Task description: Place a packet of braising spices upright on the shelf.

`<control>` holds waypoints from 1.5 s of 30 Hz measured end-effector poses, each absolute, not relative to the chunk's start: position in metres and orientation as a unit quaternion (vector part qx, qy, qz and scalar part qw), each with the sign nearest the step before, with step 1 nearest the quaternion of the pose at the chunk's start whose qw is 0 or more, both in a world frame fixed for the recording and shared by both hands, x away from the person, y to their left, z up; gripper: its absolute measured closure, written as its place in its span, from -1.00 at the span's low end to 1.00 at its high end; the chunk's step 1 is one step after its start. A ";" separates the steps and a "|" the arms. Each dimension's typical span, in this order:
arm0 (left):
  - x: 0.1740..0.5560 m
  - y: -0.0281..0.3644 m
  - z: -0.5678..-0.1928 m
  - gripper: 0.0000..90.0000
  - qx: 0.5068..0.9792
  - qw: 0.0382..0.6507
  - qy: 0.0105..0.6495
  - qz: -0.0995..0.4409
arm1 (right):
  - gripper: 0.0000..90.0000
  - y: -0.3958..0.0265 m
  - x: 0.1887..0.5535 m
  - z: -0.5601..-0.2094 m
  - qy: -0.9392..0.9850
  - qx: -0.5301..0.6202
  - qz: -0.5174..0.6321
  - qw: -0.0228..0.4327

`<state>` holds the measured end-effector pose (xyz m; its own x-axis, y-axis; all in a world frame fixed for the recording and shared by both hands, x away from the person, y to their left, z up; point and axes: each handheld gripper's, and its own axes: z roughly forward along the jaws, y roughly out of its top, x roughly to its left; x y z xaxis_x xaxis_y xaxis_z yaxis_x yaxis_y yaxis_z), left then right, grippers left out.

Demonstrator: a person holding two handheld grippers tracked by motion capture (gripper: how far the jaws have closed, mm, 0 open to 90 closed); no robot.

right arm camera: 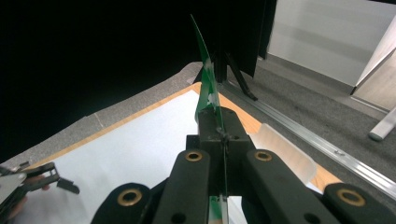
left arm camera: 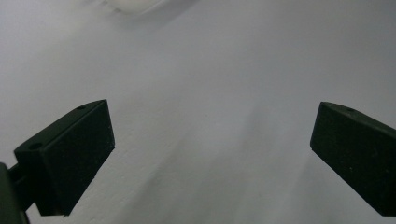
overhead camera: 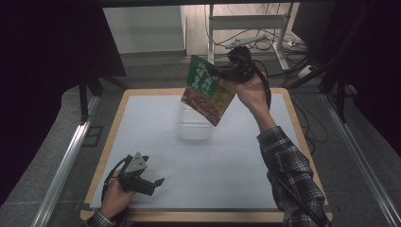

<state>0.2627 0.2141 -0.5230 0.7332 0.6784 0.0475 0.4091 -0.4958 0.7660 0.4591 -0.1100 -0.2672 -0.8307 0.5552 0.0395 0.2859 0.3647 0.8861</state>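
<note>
At twelve o'clock above the bench (overhead camera: 142, 142), right tool (overhead camera: 222, 73) clamped on packet (overhead camera: 208, 90) edge, over clear tub (overhead camera: 194, 127); thin pinch, could slip, miss tub. Left tool (overhead camera: 153, 182) apart, idle at seven.

Flat green-and-red printed foil food pouch (overhead camera: 208, 90): tilted, held aloft above far table edge, top corner clamped in right hand-held gripper (right arm camera: 219, 135); clear plastic container (overhead camera: 194, 126) just below.
</note>
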 end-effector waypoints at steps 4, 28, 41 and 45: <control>0.263 0.214 -0.523 -1.00 0.845 0.390 0.323 0.173 | 0.98 -0.102 0.464 -0.266 0.816 0.251 0.501 0.139; 0.262 0.214 -0.523 -1.00 0.846 0.392 0.321 0.168 | 0.98 -0.071 0.489 -0.317 0.850 0.255 0.449 0.099; 0.262 0.214 -0.523 -1.00 0.846 0.393 0.320 0.166 | 0.98 -0.052 0.497 -0.349 0.859 0.257 0.434 0.088; 0.262 0.214 -0.523 -1.00 0.847 0.392 0.319 0.166 | 0.96 -0.049 0.500 -0.352 0.860 0.260 0.428 0.101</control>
